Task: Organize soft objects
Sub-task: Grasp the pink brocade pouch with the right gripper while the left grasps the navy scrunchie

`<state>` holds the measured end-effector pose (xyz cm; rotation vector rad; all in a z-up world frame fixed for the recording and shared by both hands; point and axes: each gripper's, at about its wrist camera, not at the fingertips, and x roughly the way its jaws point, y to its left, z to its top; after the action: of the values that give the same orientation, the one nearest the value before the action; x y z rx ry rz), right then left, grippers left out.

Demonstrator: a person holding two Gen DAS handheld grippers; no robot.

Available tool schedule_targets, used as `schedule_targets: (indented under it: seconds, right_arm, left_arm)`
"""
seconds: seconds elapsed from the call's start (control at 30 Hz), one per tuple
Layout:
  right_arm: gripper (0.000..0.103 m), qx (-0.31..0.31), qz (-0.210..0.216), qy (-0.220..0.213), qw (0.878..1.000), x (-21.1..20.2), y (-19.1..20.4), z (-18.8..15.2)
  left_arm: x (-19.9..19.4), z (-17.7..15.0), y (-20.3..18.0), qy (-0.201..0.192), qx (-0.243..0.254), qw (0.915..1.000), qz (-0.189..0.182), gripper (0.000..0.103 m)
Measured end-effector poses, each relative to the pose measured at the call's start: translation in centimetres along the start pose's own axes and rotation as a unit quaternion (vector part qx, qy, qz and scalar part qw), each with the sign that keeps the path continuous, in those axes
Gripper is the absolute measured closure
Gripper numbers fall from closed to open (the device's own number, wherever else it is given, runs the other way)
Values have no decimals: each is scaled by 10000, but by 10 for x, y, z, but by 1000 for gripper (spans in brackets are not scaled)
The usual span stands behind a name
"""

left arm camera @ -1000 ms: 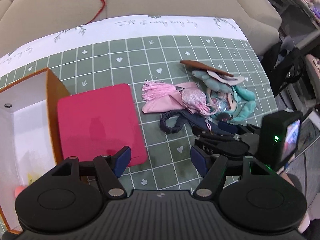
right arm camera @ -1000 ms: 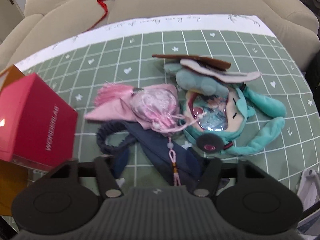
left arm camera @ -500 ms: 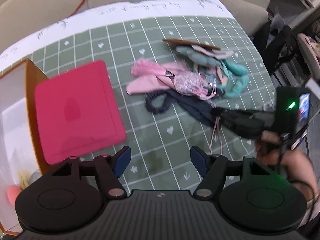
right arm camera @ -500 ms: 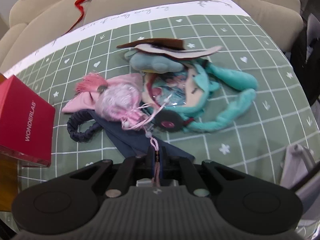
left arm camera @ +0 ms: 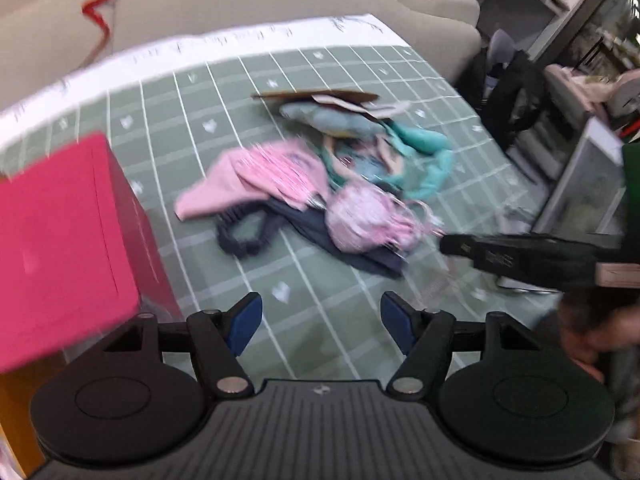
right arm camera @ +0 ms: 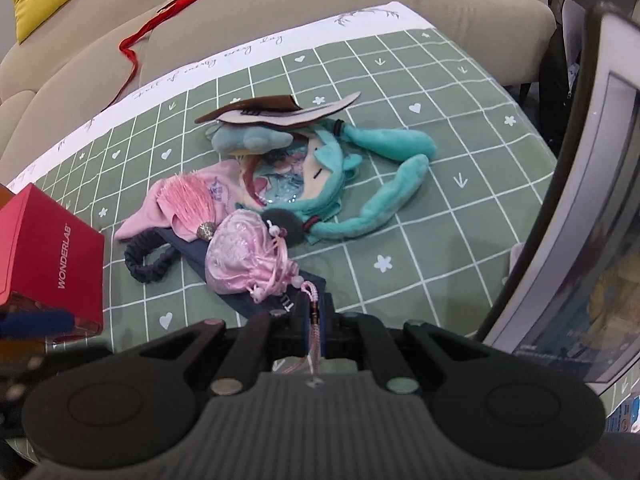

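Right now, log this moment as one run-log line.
right gripper: jaws shut on pink pouch cord | left gripper: jaws open, empty | pink pouch: on navy cloth | red box: left of pile

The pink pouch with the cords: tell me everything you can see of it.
The pink pouch is a small, rounded drawstring bag of shiny brocade-like fabric, cinched at its near end with pink cords and beads. It lies on a dark blue cloth, beside a pink tassel. The right gripper has its jaws shut on the pouch's cord.
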<state>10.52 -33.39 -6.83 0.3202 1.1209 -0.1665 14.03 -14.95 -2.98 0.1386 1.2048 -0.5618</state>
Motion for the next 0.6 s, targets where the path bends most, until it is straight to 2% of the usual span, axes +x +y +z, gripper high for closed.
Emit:
schedule_targets:
  seconds: [0.13,0.27,0.37,0.47,0.6]
  right_arm:
    - [102,43,38,47,10000,6,-1,0]
    - [102,127,179,103,9997,13,-3,1]
    - [102,141,193,132,9996,16,-5,1]
    - [102,215,361,128,9990,17,-8,2]
    - [102,288,420,182,9985,21,-11,3]
  left_arm:
    - [17,9,-5,-110,312,9992,235,23]
    - [38,15,-6,48,362,9984,421,25]
    - [53,20,-12,140,574,9963,620,25]
    - [63,24,-17,100,834,9912,1027,25]
    - [79,27,-27,61,1434,9785,1480,25]
